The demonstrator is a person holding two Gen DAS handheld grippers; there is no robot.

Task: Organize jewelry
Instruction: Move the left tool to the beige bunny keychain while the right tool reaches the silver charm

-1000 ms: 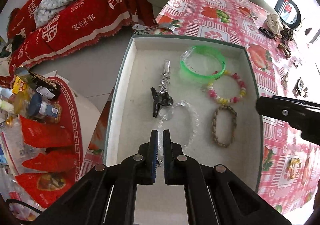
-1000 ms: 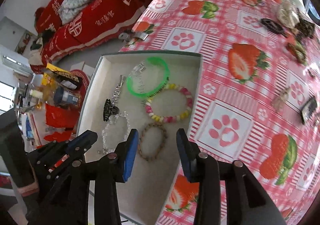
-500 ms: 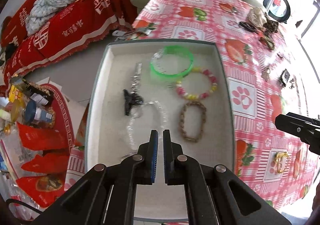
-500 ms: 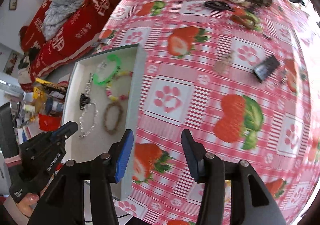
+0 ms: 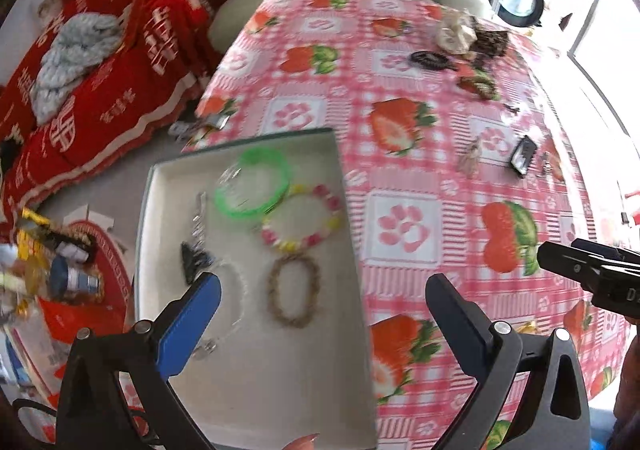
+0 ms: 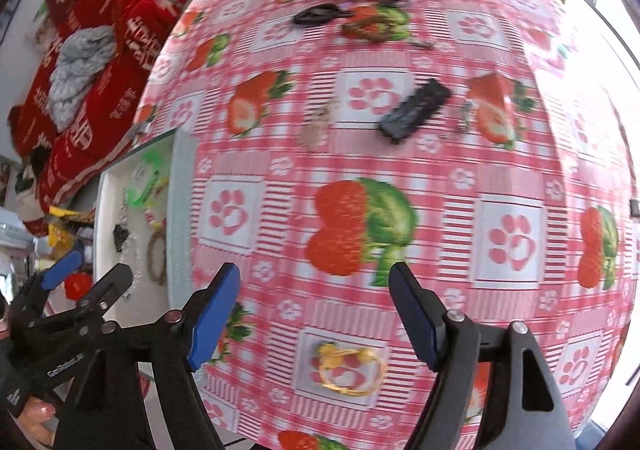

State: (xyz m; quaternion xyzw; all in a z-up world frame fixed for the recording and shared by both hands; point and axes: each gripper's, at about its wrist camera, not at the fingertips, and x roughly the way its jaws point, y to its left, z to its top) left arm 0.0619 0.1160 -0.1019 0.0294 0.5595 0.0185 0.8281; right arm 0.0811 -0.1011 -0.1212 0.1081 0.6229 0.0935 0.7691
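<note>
**Both grippers opened empty, reaching for the gold bangle**

Left wrist view: the left gripper (image 5: 324, 310) hung over the near right corner of the white tray (image 5: 356, 234), its jaws opening to their widest with nothing between them. Inside the tray lay a green bangle (image 5: 253, 186), a pink and yellow bead bracelet (image 5: 302, 220), a braided brown bracelet (image 5: 295, 290) and a black clip (image 5: 194, 260). More pieces sat scattered far across the strawberry tablecloth (image 5: 404, 178).

Right wrist view: the right gripper (image 6: 314, 314) pointed down at the cloth, jaws opening and empty. A gold bangle (image 6: 350, 370) lay just near of its fingertips. To lift it well, the jaws probably needed to straddle one side of the ring, settle low, then close gently.
</note>
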